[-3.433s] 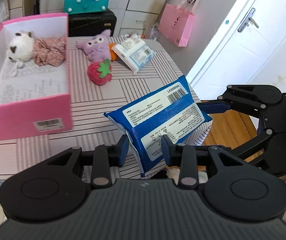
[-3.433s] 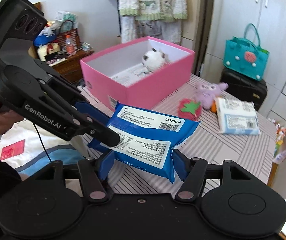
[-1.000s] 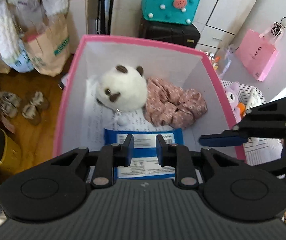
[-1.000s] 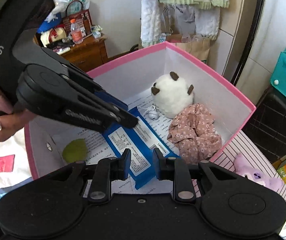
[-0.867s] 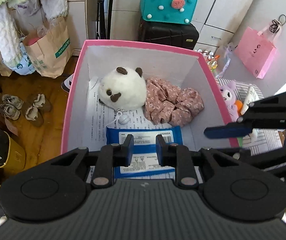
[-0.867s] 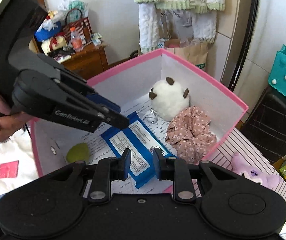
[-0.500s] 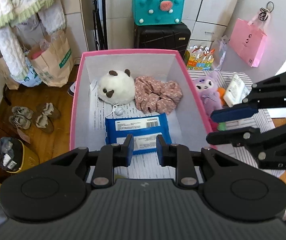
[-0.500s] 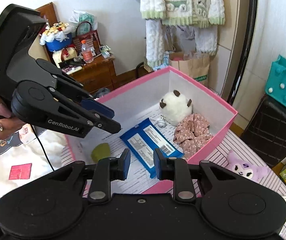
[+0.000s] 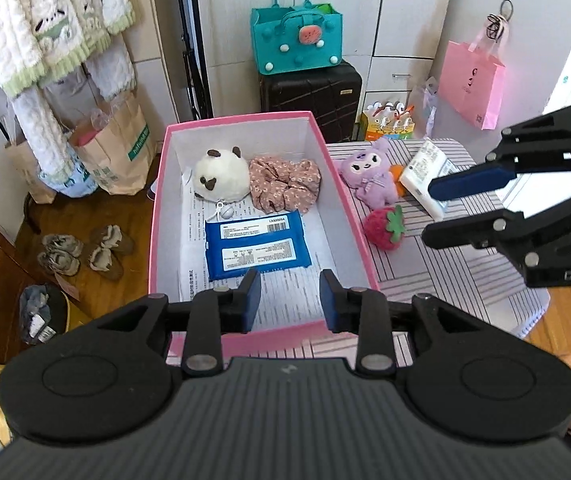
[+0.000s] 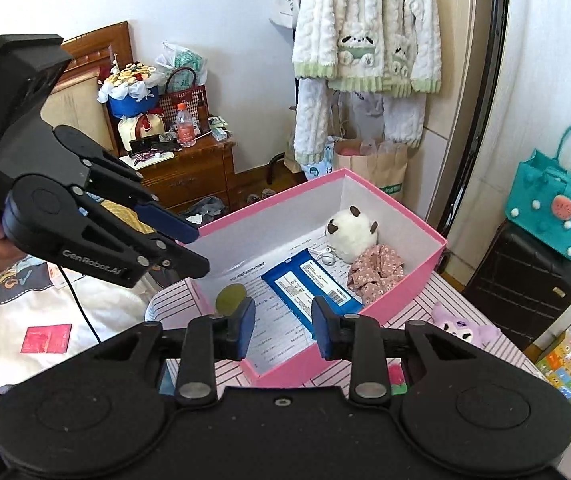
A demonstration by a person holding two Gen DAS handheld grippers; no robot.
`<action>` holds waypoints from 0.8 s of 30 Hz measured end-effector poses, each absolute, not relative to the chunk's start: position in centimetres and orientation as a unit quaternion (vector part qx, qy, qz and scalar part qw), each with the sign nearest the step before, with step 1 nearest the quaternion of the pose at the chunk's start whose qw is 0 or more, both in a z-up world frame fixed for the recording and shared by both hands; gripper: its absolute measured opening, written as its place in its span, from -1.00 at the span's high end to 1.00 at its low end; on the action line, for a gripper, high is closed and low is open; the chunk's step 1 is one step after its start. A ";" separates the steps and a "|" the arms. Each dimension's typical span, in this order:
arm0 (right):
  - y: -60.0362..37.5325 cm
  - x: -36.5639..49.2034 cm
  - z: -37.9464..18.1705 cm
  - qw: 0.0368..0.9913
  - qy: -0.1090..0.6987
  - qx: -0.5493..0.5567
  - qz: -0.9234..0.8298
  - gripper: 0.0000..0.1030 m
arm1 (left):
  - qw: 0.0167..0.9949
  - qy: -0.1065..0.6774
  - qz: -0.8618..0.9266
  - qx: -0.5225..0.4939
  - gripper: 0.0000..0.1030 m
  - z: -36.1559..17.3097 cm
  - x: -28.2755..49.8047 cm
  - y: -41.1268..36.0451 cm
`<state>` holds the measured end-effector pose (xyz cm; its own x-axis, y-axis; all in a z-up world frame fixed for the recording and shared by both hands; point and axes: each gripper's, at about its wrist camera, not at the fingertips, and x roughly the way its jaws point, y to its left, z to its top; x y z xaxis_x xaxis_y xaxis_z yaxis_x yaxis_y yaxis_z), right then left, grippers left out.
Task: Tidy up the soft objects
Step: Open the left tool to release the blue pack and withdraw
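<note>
Blue wipes pack (image 9: 256, 246) inside pink box (image 9: 157, 216)

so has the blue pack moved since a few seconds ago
Yes. The blue pack was held above the striped table beside the pink box; it now lies inside the box, in front of the white plush.

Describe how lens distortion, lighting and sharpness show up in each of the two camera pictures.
Left wrist view: fisheye bends the door edge at right; daylight blows out that door; the pink box and blue packet inside look sharp. Right wrist view: black corners from the round lens, curved door frame at right, even bright light, no obvious motion blur.
</note>
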<state>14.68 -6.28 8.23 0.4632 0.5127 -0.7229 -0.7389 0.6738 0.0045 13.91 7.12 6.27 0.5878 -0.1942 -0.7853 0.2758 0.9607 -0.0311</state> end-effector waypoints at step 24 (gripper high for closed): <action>-16.2 5.7 9.4 0.866 0.323 -0.168 0.341 -0.07 | 0.893 0.410 -0.163 0.087 -0.21 6.1 5.4 0.1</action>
